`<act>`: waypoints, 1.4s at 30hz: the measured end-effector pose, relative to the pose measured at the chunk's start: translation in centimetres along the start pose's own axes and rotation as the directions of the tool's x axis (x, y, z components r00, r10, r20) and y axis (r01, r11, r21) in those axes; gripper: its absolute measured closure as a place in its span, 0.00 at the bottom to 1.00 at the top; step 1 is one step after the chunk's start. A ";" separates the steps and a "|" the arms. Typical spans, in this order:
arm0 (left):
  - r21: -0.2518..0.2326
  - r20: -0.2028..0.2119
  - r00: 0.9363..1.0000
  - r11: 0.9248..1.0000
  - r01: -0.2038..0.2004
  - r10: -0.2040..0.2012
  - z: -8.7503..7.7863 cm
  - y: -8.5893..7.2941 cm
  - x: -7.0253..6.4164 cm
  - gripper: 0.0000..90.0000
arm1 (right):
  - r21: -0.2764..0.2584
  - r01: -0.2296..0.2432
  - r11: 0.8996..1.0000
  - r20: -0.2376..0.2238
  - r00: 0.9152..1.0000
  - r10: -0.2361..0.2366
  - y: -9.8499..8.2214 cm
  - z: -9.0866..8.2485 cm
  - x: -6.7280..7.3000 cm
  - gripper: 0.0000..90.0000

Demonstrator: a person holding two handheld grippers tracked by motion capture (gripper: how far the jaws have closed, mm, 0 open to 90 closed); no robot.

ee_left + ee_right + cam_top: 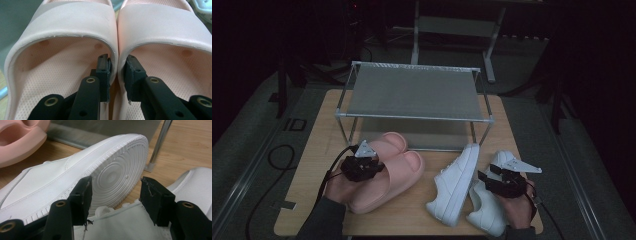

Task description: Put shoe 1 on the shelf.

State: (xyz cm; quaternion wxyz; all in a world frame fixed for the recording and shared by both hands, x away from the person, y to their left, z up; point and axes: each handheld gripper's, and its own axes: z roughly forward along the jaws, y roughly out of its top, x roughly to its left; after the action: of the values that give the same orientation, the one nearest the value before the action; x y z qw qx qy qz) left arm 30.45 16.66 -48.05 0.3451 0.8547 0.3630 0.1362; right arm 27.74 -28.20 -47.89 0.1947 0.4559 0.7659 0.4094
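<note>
Left gripper [117, 75] pinches the touching inner walls of both pink slides [387, 170] in front of the rack [412, 92], so it should lift level, while right gripper [115, 195] hangs wide over the sneakers [462, 182].

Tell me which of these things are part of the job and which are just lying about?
In the job:
- pink slides, inner walls pinched together by the left gripper
- white sneakers, one lying on its side; right gripper at the other, jaws open
- rack, probably where the shoes go

Lying about:
- table
- cable on the floor
</note>
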 end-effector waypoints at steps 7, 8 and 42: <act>-0.007 -0.021 1.000 1.000 0.016 -0.017 0.6 1.0 0.3 0.84 | -0.001 -0.003 1.000 -0.001 1.000 0.003 0.0 0.0 0.0 0.47; -0.008 -0.023 1.000 1.000 0.018 -0.018 0.7 1.1 0.3 0.84 | 0.000 -0.002 1.000 -0.001 1.000 0.002 0.0 0.0 0.0 0.47; -0.032 -0.144 0.983 0.994 0.108 -0.111 4.9 4.0 2.0 0.83 | -0.001 -0.002 1.000 -0.001 1.000 0.002 0.0 0.0 0.0 0.47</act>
State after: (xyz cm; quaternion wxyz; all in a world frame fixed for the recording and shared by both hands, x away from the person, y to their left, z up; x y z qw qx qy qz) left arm 36.33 13.69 -48.89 0.3351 0.8170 0.4319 0.1835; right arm 27.75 -28.26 -47.89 0.1940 0.4563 0.7653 0.4104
